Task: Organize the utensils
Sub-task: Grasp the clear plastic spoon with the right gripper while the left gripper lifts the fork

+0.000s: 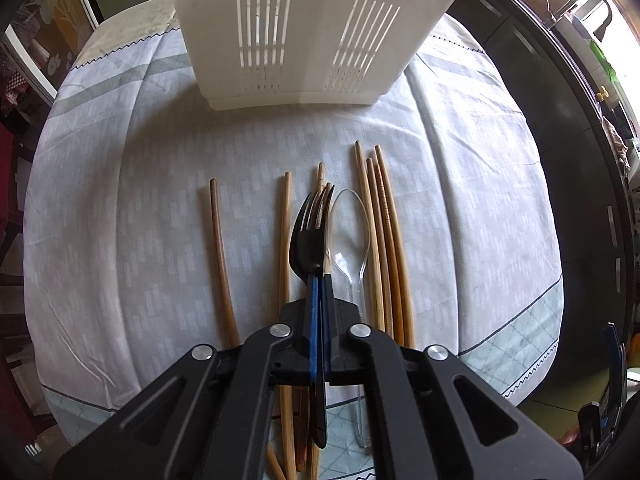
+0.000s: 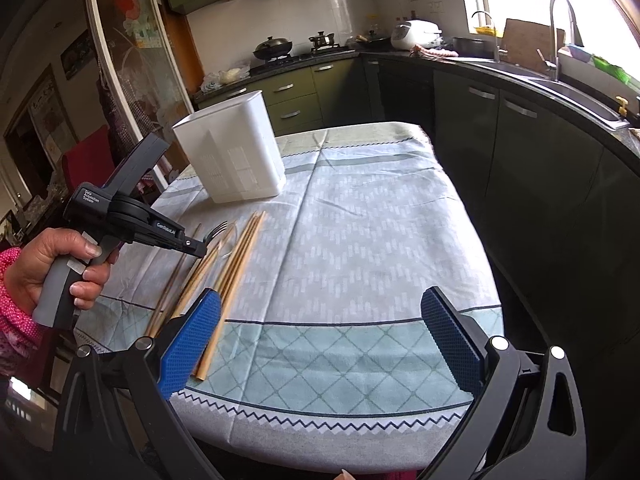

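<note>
The left gripper (image 1: 318, 280) has its fingers clamped on a black plastic fork (image 1: 310, 232), the tines pointing ahead toward the white utensil holder (image 1: 304, 36) and the handle running back between the blue pads. The fork hangs just above the row of utensils on the surface (image 1: 120, 200), which wears a pale patterned cloth with a green diamond border. Beneath and beside the fork lie bamboo chopsticks (image 1: 382, 240), some single and spread apart on the left, a tight bundle of them on the right, and between these a clear plastic spoon (image 1: 352, 224) lying bowl-forward. The holder stands upright at the far end of the row, well apart from the chopstick tips, a tall white tub with slotted vents low on its walls; from the right wrist view its open top shows, but I cannot tell whether anything is inside. In that same view the person's left hand (image 2: 44, 276) grips the handle of the left gripper, with the fork tines poking out ahead of it. The right gripper (image 2: 332, 344) sits at the near edge of the surface with its blue-padded fingers (image 2: 196, 340) wide apart and holding nothing, the left pad just beside the near ends of the chopsticks.
</note>
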